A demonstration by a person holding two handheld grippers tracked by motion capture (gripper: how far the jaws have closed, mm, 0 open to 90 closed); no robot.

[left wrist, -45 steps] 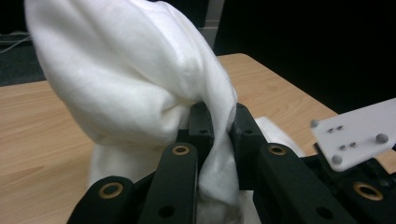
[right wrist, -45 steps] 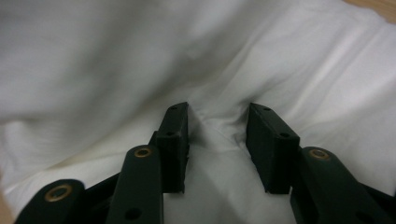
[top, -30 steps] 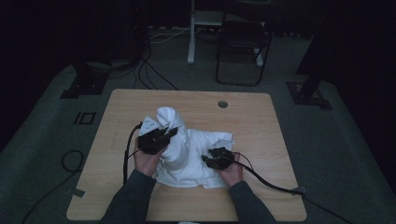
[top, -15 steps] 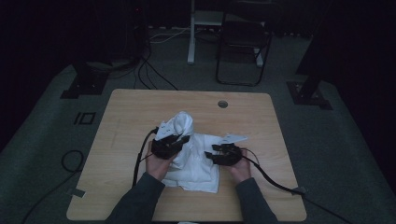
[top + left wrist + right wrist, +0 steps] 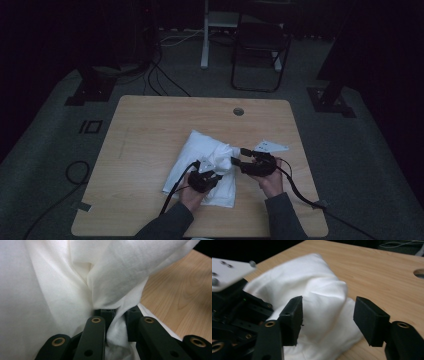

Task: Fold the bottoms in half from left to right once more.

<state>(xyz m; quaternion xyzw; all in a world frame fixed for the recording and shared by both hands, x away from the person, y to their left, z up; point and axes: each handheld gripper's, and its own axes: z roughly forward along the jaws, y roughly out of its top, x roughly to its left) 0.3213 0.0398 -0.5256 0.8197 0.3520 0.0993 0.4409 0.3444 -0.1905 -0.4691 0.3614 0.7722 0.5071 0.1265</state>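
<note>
My left hand-held gripper (image 5: 214, 176) is clenched on a bunched fold of the white cloth (image 5: 202, 160); in the left gripper view the fabric (image 5: 75, 282) is pinched between my two black jaws and rises up and away from them in a gathered ridge. The rest of the cloth spreads on the table (image 5: 150, 130) ahead of and to the left of this hand-held gripper, with a flat layer lying under it.

My right hand-held gripper (image 5: 239, 159) sits just to the right of the left one, pointing toward the raised hump of cloth. Its jaws have just been opening and now stand apart, released. In the right gripper view the cloth (image 5: 322, 300) lies beyond the gap between them, and neither pad presses on it. My left hand-held gripper's body shows at that view's left edge.
</note>
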